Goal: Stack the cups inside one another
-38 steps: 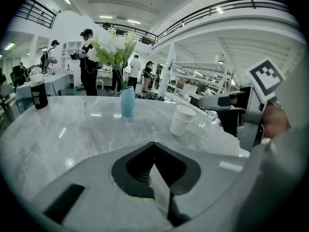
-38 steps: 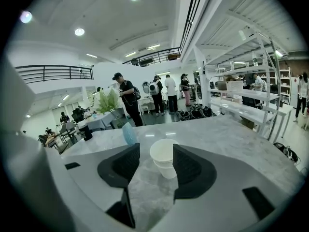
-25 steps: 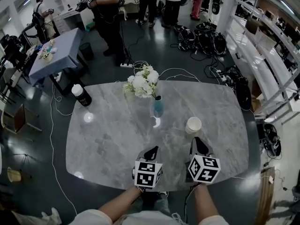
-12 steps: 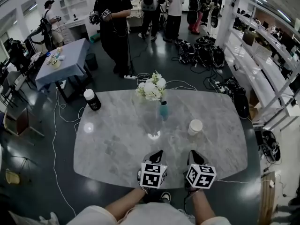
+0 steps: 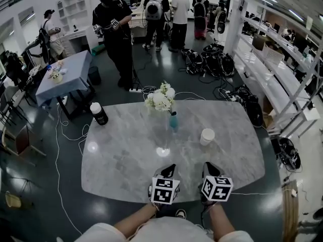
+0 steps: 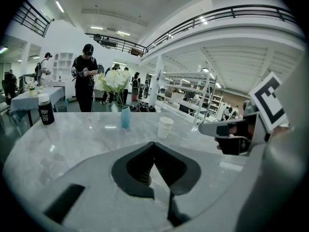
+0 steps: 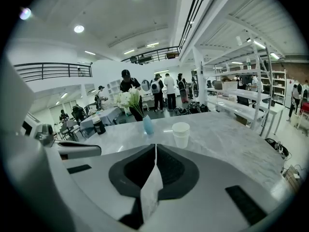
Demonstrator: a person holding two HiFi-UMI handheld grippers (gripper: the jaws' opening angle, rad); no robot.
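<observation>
Cups on the surface look light and crushable, best pinched gently at the rim; left claw and right claw are closed, empty.

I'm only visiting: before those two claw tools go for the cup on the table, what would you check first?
1. Left gripper empty, jaws together: ok.
2. Right gripper empty, jaws together: ok.
3. White paper cup upright on grey marble table: ok.
4. Cup single or already a stack: cannot tell.
5. Blue vase of white flowers apart from cup: ok.
</observation>
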